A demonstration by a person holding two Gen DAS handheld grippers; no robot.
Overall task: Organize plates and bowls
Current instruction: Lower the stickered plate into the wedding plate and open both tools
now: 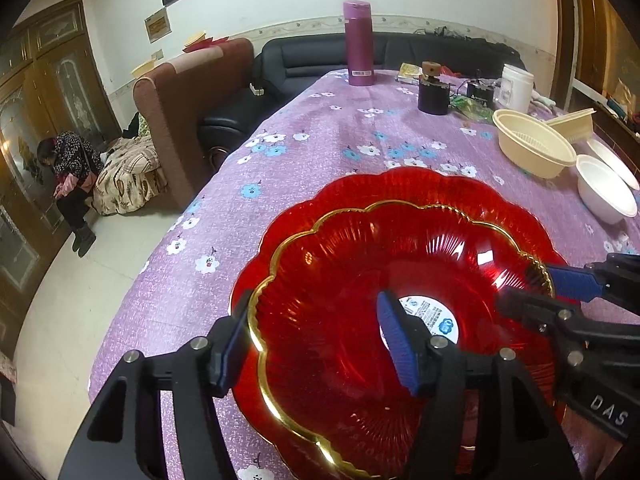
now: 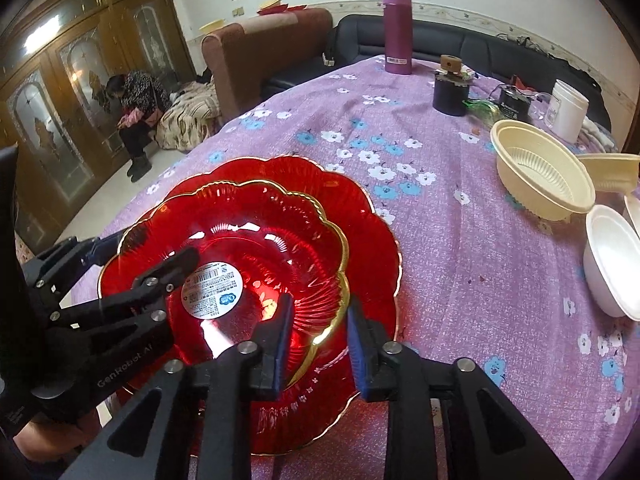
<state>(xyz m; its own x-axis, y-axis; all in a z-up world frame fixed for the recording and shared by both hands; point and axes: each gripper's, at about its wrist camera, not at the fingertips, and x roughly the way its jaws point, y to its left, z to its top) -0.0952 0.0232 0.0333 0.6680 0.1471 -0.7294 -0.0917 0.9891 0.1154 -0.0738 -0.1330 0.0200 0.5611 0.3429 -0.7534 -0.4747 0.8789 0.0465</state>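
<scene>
Left gripper [image 1: 316,344]: jaws apart, straddling smaller red dish [image 1: 360,280] rim, unclamped
Right gripper [image 2: 320,344]: likewise, opposite rim
Red dishes: two, nested
Cream bowls [image 2: 544,168]: two
White bowls [image 2: 612,260]: two

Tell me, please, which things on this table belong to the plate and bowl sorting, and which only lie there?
Belong to the job:
small gold-rimmed red glass plate
large red scalloped glass plate beneath it
cream plastic bowl
white foam bowl

Only lying there:
purple metal flask
white plastic jar
black round tin
</scene>
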